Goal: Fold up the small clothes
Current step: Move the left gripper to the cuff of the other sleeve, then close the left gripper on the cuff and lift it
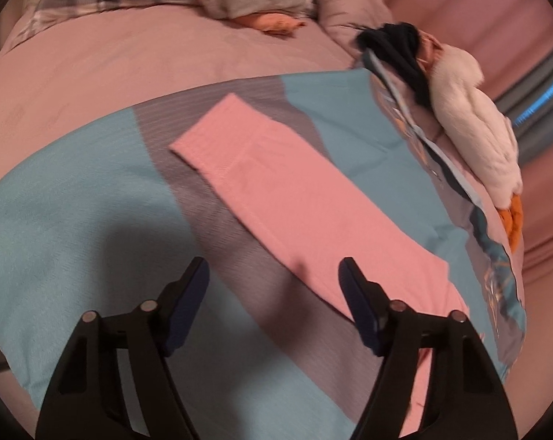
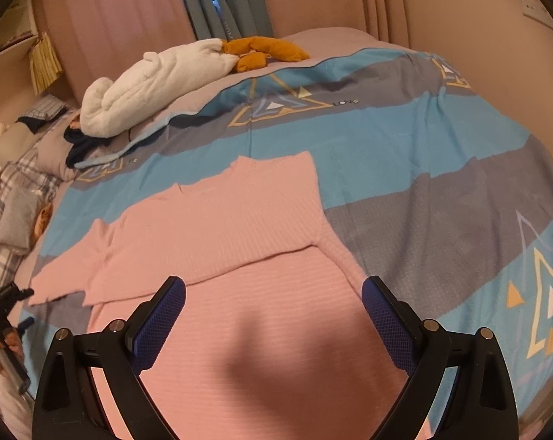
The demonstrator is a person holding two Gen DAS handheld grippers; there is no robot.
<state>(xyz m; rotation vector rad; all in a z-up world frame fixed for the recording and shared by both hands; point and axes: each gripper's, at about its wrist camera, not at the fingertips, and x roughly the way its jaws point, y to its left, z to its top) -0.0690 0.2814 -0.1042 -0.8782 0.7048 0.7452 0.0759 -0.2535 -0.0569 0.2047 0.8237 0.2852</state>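
Bed w/ blue-grey striped cover (image 2: pixel 405 139); pink knit top (image 2: pixel 218 220) spread flat on it, directly below & ahead of both tools, one sleeve folded across body. White plush duck (image 2: pixel 148 84) far side, ahead-left of R tool. L gripper (image 1: pixel 274 275) & R gripper (image 2: pixel 273 293): jaws apart, holding nothing, above top.

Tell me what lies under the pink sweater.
The pink sweater lies flat on the blue-and-grey striped bedspread, which shows all around it. One sleeve is spread sideways, the other folded over the body. Whatever sits directly beneath the knit is covered and cannot be seen.
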